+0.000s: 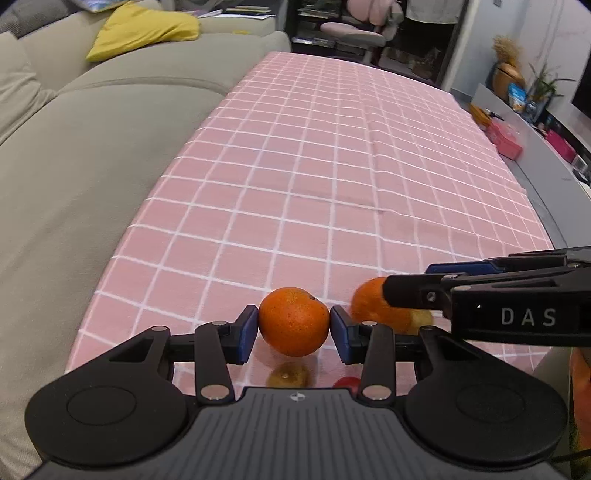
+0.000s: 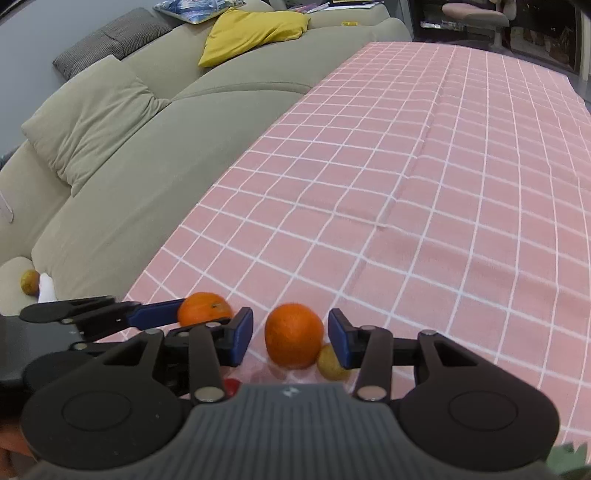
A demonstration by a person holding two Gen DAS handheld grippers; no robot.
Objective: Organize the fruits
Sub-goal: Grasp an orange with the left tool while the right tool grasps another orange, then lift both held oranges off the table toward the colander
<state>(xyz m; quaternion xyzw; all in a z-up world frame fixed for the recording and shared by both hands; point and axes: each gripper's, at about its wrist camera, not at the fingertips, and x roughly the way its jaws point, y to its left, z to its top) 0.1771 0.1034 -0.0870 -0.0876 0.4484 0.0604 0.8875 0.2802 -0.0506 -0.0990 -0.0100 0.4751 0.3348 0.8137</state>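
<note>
At the far left, a beige sofa (image 1: 92,166) is seen running along the worktop (image 1: 332,166), which is covered by a pink checked cloth; a yellow cushion (image 1: 144,31) lies on the sofa back. In the right wrist view a small yellowish fruit (image 2: 30,281) is seen resting on the sofa seat, well apart from the rest. At the near edge of the worktop the left gripper (image 1: 294,329) is clamped on the first orange (image 1: 294,321), with both blue pads pressed against its sides. Just to its right the second orange (image 2: 294,335) sits on the cloth between the fingers of the right gripper (image 2: 290,338), which are held apart with a gap on the left side at least (contact on the right cannot be judged). A small yellow-green fruit (image 2: 332,363) is touching that orange low on its right. A red fruit (image 1: 347,382), probably small, is partly hidden below the left gripper
</note>
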